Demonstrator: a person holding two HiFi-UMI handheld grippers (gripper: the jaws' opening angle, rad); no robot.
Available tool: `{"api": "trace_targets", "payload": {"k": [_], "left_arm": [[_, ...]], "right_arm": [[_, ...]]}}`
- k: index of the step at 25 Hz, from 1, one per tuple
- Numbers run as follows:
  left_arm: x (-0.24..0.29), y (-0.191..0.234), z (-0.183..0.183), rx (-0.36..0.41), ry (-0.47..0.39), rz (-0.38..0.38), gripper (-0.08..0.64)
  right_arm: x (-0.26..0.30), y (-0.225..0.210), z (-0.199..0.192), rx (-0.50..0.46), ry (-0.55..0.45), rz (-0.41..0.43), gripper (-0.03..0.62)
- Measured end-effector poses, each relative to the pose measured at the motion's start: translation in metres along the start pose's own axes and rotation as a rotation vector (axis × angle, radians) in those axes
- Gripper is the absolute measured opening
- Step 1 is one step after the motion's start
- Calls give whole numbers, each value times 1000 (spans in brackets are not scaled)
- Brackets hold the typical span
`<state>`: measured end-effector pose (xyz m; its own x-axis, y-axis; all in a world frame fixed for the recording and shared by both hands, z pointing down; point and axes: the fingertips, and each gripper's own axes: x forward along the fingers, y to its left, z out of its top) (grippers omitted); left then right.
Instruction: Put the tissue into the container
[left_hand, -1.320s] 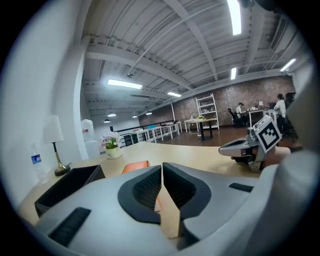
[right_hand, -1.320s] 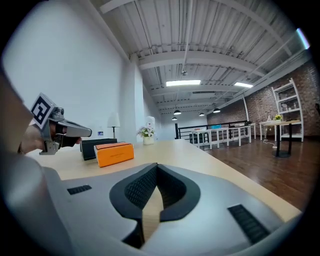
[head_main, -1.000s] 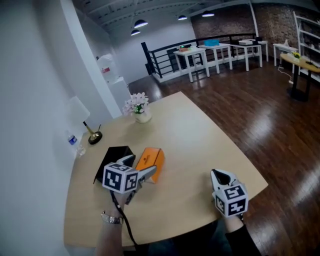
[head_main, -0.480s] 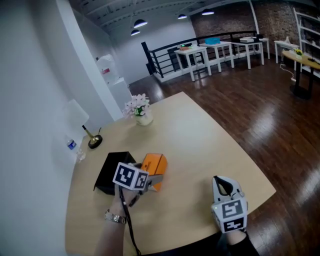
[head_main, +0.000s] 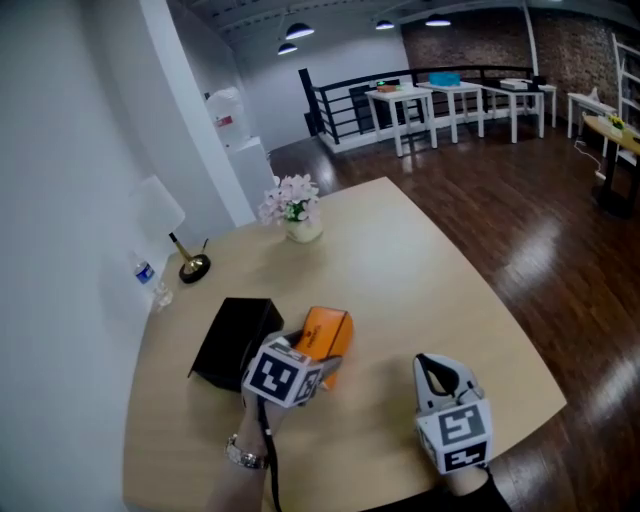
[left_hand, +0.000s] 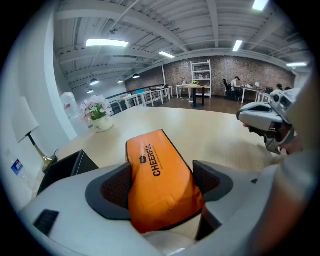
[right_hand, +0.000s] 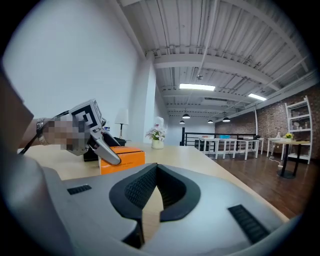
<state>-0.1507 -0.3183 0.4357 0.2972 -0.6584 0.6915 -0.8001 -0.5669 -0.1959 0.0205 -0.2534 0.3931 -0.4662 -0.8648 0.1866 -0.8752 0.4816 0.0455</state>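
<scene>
An orange tissue pack (head_main: 330, 335) lies on the round wooden table, right beside an open black box container (head_main: 230, 342). My left gripper (head_main: 318, 358) straddles the pack's near end. In the left gripper view the tissue pack (left_hand: 160, 175) fills the gap between both pads, and the jaws are closing on it. The black container (left_hand: 65, 167) shows at the left of that view. My right gripper (head_main: 437, 362) hovers near the table's front edge, shut and holding nothing. The right gripper view shows the pack (right_hand: 122, 157) with the left gripper's finger over it.
A vase of white flowers (head_main: 298, 212) stands at the table's far side. A lamp (head_main: 186, 262) and a small water bottle (head_main: 148, 276) sit by the wall at the left. The table edge (head_main: 520, 330) curves round on the right, above a dark wood floor.
My left gripper has moved forward onto the orange pack, so its jaws now flank it. The right gripper has hardly shifted.
</scene>
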Motion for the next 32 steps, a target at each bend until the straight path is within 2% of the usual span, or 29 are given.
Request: {"api": "trace_targets", "payload": {"k": [5,11,21,25,29,32], "left_arm": [[-5,-5,2,30,-55,40,346],[-25,-15,9,26,-110,27,325],[-73,8,19,43,-161,71,293],[-98,31,26,57,-185,115,291],[-137,77,36,61,-201,192,290],[-153,112,27,43,-178,224,288]], "right_arm": [[3,6,5,1,-2,9,2],[4,15,8,1,0,18,2],[8,32,13,-7,-8,31,2],[12,39,20,-10,-17,40,2],[16,50,25,-17,-20,60,2],[20,59,28,-21,-22,79,2]]}}
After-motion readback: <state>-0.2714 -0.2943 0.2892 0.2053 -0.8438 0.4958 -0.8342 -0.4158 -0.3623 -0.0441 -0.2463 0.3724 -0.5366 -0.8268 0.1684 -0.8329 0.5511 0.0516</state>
